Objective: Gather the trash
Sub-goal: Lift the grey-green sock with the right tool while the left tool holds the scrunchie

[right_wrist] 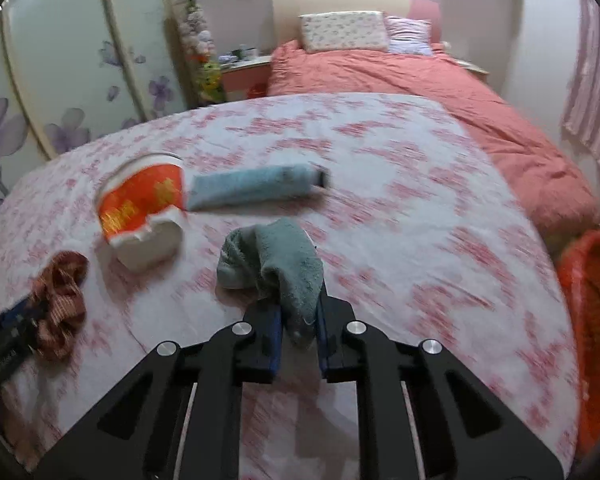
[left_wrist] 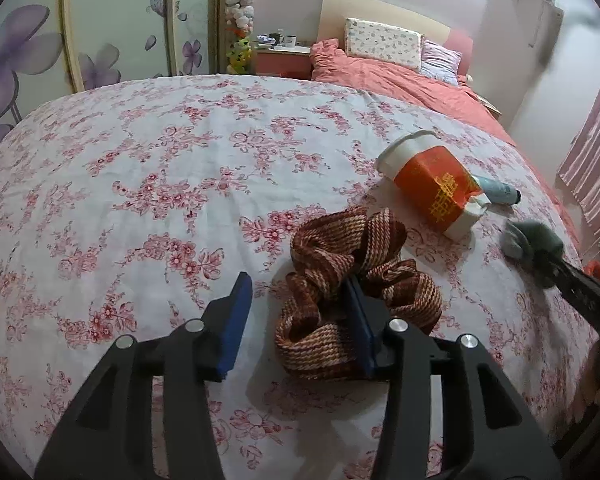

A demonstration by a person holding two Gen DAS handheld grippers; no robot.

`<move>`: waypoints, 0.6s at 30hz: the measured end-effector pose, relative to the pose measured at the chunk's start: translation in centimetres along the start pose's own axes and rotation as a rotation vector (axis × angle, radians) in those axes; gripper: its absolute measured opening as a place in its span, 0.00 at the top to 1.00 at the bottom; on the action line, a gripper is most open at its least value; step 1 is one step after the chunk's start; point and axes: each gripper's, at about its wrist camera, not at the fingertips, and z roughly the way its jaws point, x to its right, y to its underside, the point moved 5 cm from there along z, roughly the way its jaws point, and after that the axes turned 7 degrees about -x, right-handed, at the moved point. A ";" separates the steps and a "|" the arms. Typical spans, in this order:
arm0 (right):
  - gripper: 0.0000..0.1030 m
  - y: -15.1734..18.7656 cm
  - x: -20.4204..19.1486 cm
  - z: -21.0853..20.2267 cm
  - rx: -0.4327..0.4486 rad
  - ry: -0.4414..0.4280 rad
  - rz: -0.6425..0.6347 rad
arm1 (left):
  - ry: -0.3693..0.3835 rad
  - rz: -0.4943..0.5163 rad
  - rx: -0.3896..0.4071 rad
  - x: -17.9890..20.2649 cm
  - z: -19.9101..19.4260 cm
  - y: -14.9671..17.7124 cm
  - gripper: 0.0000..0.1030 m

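A brown striped cloth ring (left_wrist: 340,292) lies bunched on the floral sheet (left_wrist: 140,168). My left gripper (left_wrist: 298,312) stands open over it: part of the cloth is between the fingers, the right finger rests on it, and the left pad is clear. My right gripper (right_wrist: 298,332) is shut on a grey-green sock (right_wrist: 276,264), which drapes forward onto the sheet. The sock (left_wrist: 528,240) also shows at the right edge of the left wrist view. A crushed orange and white paper cup (right_wrist: 144,208) lies on its side beyond, with a light blue tube-like item (right_wrist: 252,186) beside it.
An orange basket (right_wrist: 596,320) stands off the bed's right side. A salmon duvet (right_wrist: 440,92) and pillows cover the far end. A flowered wardrobe (left_wrist: 28,60) and a bedside table (left_wrist: 284,58) stand at the left and back.
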 end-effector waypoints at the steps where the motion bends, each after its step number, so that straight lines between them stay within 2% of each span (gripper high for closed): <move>1: 0.86 0.4 0.3 -0.3 0.001 0.018 0.001 | 0.009 0.002 0.000 0.1 -0.1 0.1 0.56; 3: 0.86 1.7 1.2 -1.2 0.008 0.067 -0.005 | 0.035 0.004 -0.006 0.6 -0.2 0.3 0.57; 6: 0.86 2.5 1.8 -1.5 -0.004 0.067 0.011 | 0.053 0.010 -0.013 1.6 -0.2 0.4 0.57; 18: 0.84 2.1 1.9 -0.8 -0.024 0.057 0.016 | -0.052 0.051 -0.013 2.8 0.0 0.6 0.52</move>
